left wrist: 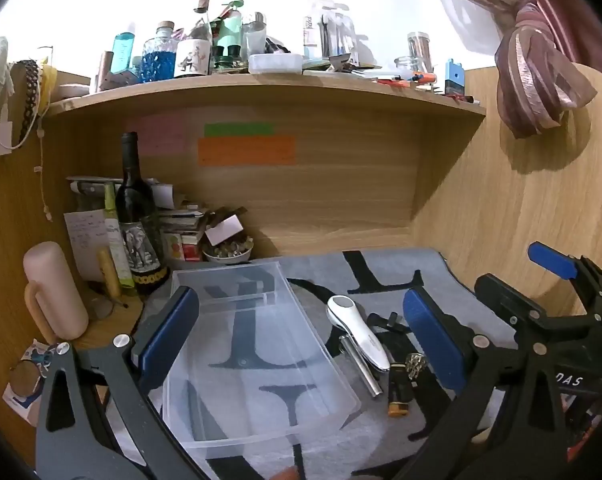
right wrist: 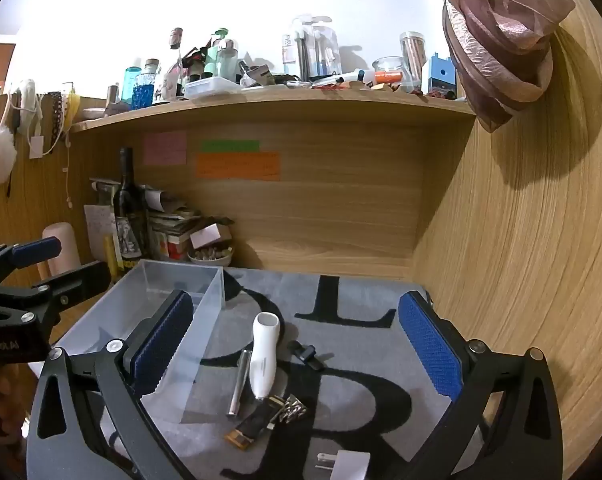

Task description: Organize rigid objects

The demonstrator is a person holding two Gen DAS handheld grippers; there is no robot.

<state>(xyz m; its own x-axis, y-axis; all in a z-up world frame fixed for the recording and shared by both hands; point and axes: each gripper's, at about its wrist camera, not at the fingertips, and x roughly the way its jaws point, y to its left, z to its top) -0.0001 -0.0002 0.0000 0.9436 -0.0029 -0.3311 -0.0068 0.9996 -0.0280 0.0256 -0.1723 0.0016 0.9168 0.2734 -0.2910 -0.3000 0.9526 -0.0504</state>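
A clear plastic bin lies empty on the grey lettered mat. Just right of it lie a white handheld device, a silver metal tube, a black-and-gold lighter-like piece, a small metal clasp and a black clip. A white plug adapter lies nearest to me. My left gripper hangs open over the bin and the white device. My right gripper is open above the loose items, holding nothing.
A dark wine bottle, a pink cylinder, stacked boxes and a small bowl crowd the back left corner. A shelf of bottles runs overhead. A wooden side panel closes the right; a tied curtain hangs there.
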